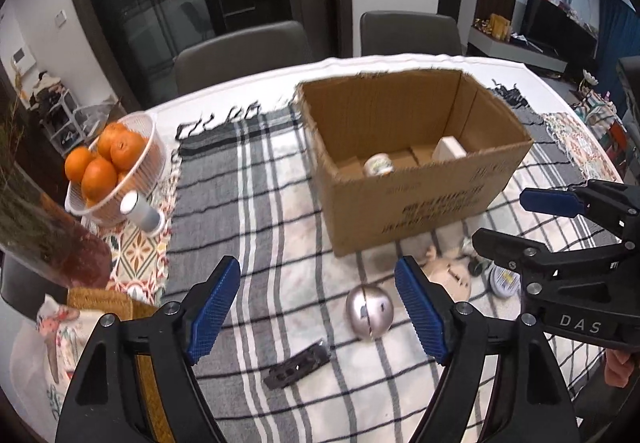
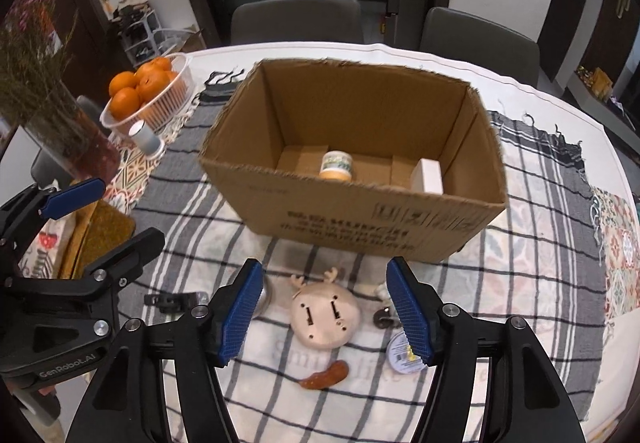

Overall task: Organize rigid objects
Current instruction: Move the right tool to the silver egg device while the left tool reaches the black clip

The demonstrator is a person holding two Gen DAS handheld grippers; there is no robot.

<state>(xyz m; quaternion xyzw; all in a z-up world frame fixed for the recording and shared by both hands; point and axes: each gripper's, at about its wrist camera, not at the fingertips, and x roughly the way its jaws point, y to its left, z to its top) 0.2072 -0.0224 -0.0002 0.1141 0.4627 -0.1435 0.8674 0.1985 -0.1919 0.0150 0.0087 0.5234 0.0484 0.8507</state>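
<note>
An open cardboard box (image 1: 416, 199) (image 2: 360, 219) stands on the checked cloth and holds a small jar (image 2: 337, 165) and a white block (image 2: 429, 176). In front of it lie a silver egg-shaped object (image 1: 370, 313), a black clip (image 1: 297, 365), a beige deer-shaped piece (image 2: 326, 317), a round tin (image 2: 402, 353) and a brown curved piece (image 2: 326, 375). My left gripper (image 1: 318, 311) is open and empty above the cloth, left of the silver object. My right gripper (image 2: 325, 309) is open and empty above the deer piece.
A white basket of oranges (image 1: 120, 167) and a small grey cylinder (image 1: 140, 213) stand at the left by a glass vase (image 1: 48, 239). Two grey chairs (image 1: 240, 55) stand behind the round table.
</note>
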